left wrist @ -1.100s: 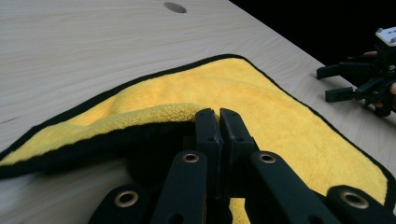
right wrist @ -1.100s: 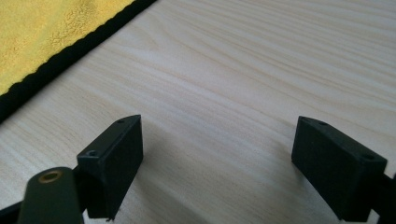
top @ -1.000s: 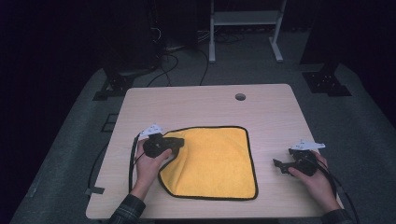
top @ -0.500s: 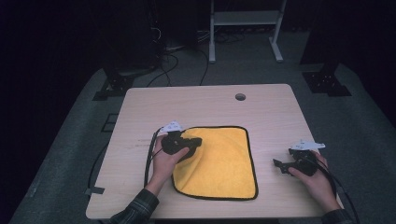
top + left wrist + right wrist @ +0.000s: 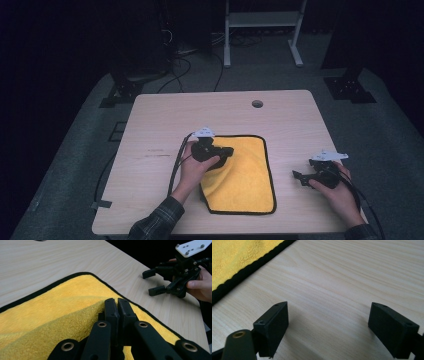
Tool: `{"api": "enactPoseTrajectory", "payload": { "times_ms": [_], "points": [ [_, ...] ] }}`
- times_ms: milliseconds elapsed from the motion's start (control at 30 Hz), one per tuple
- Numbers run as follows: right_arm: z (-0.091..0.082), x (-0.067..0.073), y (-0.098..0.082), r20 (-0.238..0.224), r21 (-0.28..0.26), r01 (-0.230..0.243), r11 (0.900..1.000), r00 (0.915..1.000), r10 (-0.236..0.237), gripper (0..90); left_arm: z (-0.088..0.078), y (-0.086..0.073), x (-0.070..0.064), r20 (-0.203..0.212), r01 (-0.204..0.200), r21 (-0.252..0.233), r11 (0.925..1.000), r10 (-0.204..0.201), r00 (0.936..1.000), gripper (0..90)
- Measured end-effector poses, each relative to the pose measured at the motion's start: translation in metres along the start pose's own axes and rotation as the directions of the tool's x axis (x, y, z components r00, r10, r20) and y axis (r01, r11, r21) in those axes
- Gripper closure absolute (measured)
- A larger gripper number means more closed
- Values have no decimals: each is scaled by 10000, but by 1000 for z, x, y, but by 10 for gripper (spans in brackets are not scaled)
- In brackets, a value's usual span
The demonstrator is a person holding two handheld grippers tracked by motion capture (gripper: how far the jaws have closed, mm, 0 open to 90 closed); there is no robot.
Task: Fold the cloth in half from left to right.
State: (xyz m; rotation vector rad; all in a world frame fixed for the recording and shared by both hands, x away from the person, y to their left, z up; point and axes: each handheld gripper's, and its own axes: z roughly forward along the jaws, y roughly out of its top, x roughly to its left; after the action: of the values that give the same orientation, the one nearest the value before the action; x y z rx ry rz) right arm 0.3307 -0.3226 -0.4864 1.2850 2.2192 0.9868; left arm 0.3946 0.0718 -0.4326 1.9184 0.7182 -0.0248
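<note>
The yellow cloth (image 5: 240,172) lies at the table's (image 5: 150,130) middle, its left side drawn over toward the right. I have my left gripper (image 5: 226,151) clamped on that edge, mid-fold I judge; the fold is not laid flat yet. My right gripper (image 5: 300,177) rests wide, apart from the cloth.

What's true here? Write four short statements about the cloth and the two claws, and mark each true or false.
1. The left claw is shut on the yellow cloth. True.
2. The right claw grips the cloth too. False: it stands open over bare table, beside the cloth.
3. The cloth has a black border. True.
4. The cloth lies fully flat. False: its left part is pulled up and folded over toward the middle.
</note>
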Motion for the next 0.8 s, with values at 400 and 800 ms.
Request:
{"api": "enactPoseTrajectory", "payload": {
  "times_ms": [400, 800],
  "points": [
    [0, 0, 0, -3, 0, 5, 10000, 10000, -5, 158, 40, 10, -14, 821, -295, 536, 9981, 250, 9963, 867],
    [0, 0, 0, -16, 0, 18, 10000, 10000, -18, 157, 76, 14, -22, 1154, -355, 1167, 9925, 220, 9931, 866]
  ]
}}
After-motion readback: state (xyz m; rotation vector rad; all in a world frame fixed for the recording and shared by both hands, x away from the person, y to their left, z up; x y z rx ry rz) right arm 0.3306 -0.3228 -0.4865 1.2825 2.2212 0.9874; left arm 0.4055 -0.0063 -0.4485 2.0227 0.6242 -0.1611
